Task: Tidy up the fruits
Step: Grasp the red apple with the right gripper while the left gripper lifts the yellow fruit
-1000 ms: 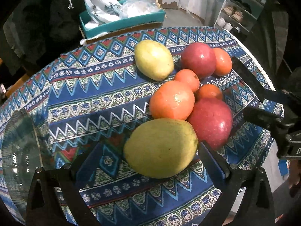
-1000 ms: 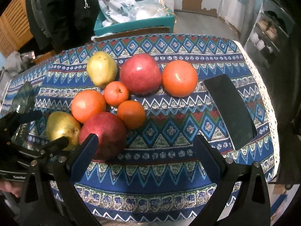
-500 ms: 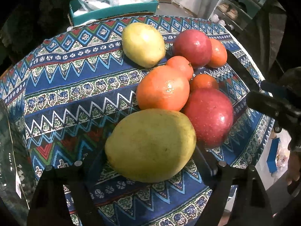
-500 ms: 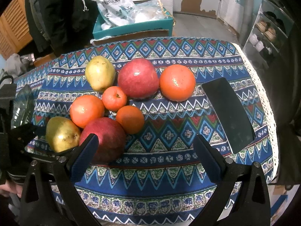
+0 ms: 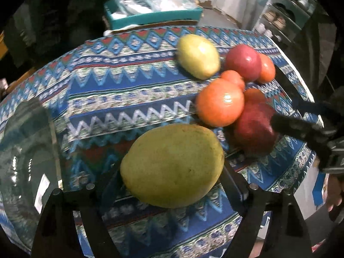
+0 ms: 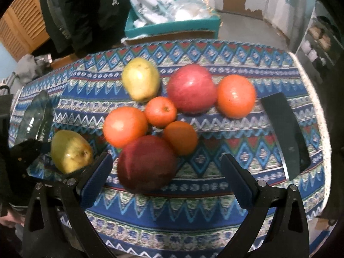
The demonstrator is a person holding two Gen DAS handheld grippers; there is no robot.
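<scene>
Yellow-green pear (image 5: 172, 165) is sitting low in the centre of the left wrist view, clamped between both pads of the left gripper (image 5: 172, 185), which are pressing its sides; in the right wrist view the same pear (image 6: 69, 150) is showing at lower left with dark fingers around it. Whether it is lifted off the patterned tablecloth (image 5: 129, 99) I cannot tell. Right gripper (image 6: 165, 180) is standing with its jaws wide apart, holding nothing; dark red apple (image 6: 147, 163) is lying between and just beyond its blue pads (image 6: 96, 180), not touched. Above that apple in the right wrist view the other fruits are bunching together: large orange (image 6: 124, 126) at centre left, small tangerine (image 6: 160, 111) beside it, another small orange fruit (image 6: 180, 137) touching the apple, a pinkish-red apple (image 6: 191, 89) at upper centre, a second pear (image 6: 140, 81) to its upper left, and one more orange (image 6: 236, 95) to the right. Flat black rectangular object (image 6: 283, 135) is lying at right near the cloth's edge. Clear glass bowl (image 5: 25, 154) is sitting at left of the left wrist view, just beside the held pear; it is also showing at the left edge from the right wrist. Teal box (image 6: 172, 24) with plastic bags is sitting past the table's far edge, top centre. Frames are slightly blurred.
</scene>
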